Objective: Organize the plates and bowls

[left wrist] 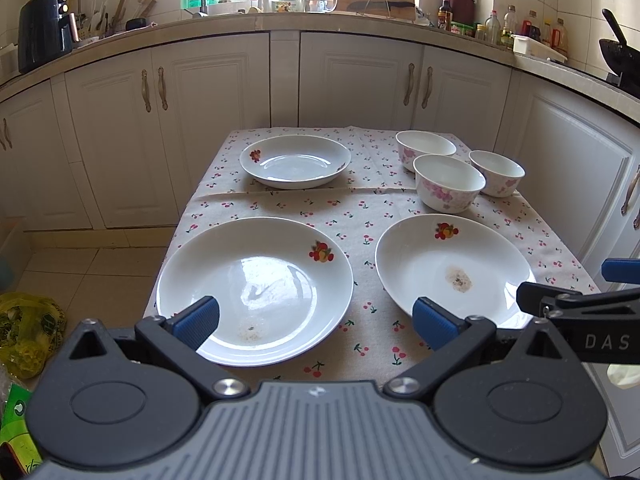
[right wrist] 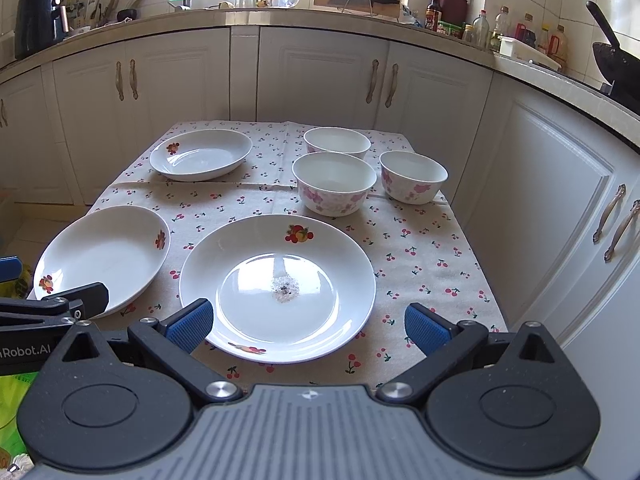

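Note:
Three white plates with fruit prints lie on a cherry-print tablecloth [left wrist: 372,308]: a near left plate [left wrist: 256,280], a near right plate [left wrist: 452,268] with a brown stain, and a far plate [left wrist: 295,161]. Three white bowls with pink flowers [left wrist: 449,183] stand together at the far right. My left gripper [left wrist: 316,322] hovers open above the table's near edge, between the two near plates. My right gripper [right wrist: 308,326] is open over the near rim of the stained plate [right wrist: 278,286]. In the right wrist view the bowls [right wrist: 334,184] and the other plates [right wrist: 104,256], [right wrist: 201,154] show too.
White kitchen cabinets [left wrist: 352,76] surround the small table on three sides, with a cluttered counter [left wrist: 248,20] above. A yellow plastic bag [left wrist: 28,320] lies on the tiled floor at the left. A black wok [left wrist: 620,56] sits at the far right.

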`<state>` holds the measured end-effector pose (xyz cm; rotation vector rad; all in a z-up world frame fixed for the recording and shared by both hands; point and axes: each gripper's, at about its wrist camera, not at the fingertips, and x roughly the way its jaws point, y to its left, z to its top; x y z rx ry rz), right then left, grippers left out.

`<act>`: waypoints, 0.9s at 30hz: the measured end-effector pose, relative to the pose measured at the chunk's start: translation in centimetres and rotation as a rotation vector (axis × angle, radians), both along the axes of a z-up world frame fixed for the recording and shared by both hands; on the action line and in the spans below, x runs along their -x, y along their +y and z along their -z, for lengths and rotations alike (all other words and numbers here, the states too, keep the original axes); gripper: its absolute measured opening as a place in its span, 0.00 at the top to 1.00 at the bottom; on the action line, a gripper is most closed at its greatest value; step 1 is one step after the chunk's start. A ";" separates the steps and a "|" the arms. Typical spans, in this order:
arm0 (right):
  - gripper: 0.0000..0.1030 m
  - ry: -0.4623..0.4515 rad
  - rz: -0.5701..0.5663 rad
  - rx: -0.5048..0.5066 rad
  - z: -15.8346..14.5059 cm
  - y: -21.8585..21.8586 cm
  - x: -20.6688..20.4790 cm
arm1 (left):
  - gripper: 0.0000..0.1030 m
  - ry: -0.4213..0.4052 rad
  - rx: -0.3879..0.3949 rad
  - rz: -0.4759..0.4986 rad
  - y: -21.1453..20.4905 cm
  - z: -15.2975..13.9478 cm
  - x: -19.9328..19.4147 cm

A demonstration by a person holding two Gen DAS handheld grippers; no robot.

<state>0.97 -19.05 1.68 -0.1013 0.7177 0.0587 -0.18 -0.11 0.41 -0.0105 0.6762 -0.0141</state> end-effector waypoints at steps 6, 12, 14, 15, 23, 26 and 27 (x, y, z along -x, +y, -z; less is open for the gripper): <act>0.00 -0.003 0.000 0.003 -0.1 0.0 0.0 | 0.01 -0.001 0.000 0.001 -0.1 0.0 0.0; 0.00 -0.005 0.000 0.004 -0.1 0.0 0.1 | 0.01 -0.001 0.003 0.001 0.0 0.0 0.0; 0.00 -0.005 0.000 0.005 -0.1 0.0 0.1 | 0.01 -0.001 0.002 0.001 0.0 0.0 0.0; 0.00 -0.006 0.000 0.005 -0.1 0.0 0.1 | 0.01 -0.001 0.002 0.001 -0.1 0.0 0.0; 0.00 -0.013 0.002 0.013 -0.2 0.0 0.2 | 0.01 -0.001 0.004 0.001 0.0 -0.1 0.0; 0.00 -0.015 0.003 0.014 -0.2 0.1 0.3 | 0.01 -0.002 0.003 0.001 0.0 -0.1 0.0; 0.00 -0.016 0.003 0.015 -0.1 0.1 0.3 | 0.01 -0.002 0.004 0.001 0.1 0.0 0.0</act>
